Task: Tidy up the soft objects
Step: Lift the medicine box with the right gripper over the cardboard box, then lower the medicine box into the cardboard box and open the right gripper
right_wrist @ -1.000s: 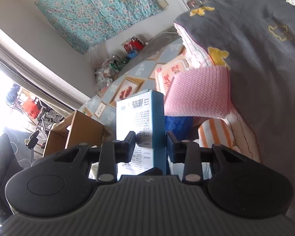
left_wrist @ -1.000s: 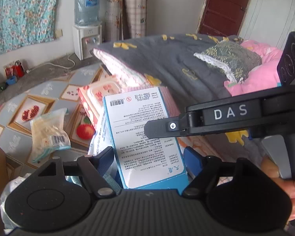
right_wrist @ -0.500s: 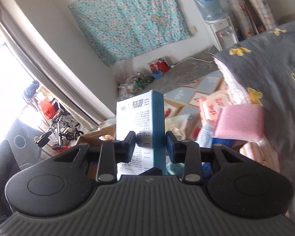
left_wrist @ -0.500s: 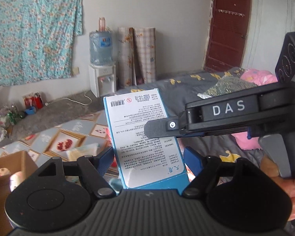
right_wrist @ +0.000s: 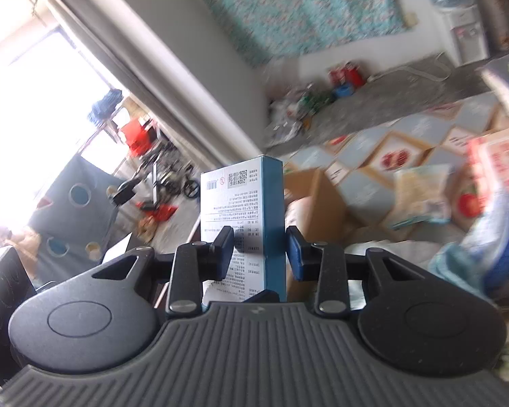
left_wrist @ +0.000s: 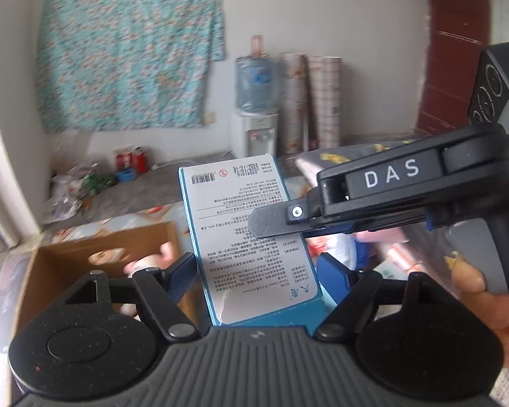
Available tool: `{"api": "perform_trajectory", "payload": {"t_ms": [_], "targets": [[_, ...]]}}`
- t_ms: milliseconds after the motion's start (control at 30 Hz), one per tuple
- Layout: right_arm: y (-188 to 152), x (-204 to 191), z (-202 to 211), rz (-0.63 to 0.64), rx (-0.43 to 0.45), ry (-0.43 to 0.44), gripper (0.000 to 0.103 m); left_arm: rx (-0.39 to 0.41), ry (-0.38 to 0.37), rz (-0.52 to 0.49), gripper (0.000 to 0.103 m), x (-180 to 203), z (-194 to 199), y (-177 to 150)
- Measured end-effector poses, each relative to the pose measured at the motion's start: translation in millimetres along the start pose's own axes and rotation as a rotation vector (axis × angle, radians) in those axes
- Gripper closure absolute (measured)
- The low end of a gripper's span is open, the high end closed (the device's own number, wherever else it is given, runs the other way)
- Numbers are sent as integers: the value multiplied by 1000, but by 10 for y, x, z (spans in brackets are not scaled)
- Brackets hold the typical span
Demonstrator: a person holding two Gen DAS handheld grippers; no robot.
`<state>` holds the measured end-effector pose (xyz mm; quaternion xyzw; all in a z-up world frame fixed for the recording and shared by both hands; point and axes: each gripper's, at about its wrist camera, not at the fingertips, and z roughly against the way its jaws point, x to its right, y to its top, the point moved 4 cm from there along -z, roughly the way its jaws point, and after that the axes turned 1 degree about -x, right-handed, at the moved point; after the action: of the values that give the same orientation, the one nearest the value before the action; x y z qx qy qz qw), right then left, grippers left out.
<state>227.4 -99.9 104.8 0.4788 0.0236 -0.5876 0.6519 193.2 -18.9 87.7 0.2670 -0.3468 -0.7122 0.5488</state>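
Floor: patterned mat [right_wrist: 403,135] with diamond tiles and fruit pictures, grey bare floor beyond.
On mat: open cardboard box [left_wrist: 95,254]; a pale snack bag [right_wrist: 419,196].
By far wall: red cans [left_wrist: 129,159], crumpled litter [left_wrist: 71,190], water dispenser [left_wrist: 254,129].

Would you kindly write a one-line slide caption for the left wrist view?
Both the left hand-held gripper and the right hand-held gripper grip a blue-edged box above an open cardboard carton.
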Motion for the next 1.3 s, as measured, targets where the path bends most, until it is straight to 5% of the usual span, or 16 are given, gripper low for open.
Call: {"api": "perform_trajectory", "payload": {"t_ms": [300, 667, 867, 1300], "targets": [[-109, -618, -1547, 6, -250, 71, 71, -165, 174, 129, 27, -1326, -266, -293], [165, -259, -2974, -23, -379, -22, 70, -317, 187, 213, 27, -2342, -1310, -412], [378, 10, -3284, 22, -342, -109, 69, -388, 220, 217, 27, -2600, -1787, -537], [520, 54, -2866, 83, -258, -34, 69, -481, 254, 408, 28, -2861, -1991, -757]]}}
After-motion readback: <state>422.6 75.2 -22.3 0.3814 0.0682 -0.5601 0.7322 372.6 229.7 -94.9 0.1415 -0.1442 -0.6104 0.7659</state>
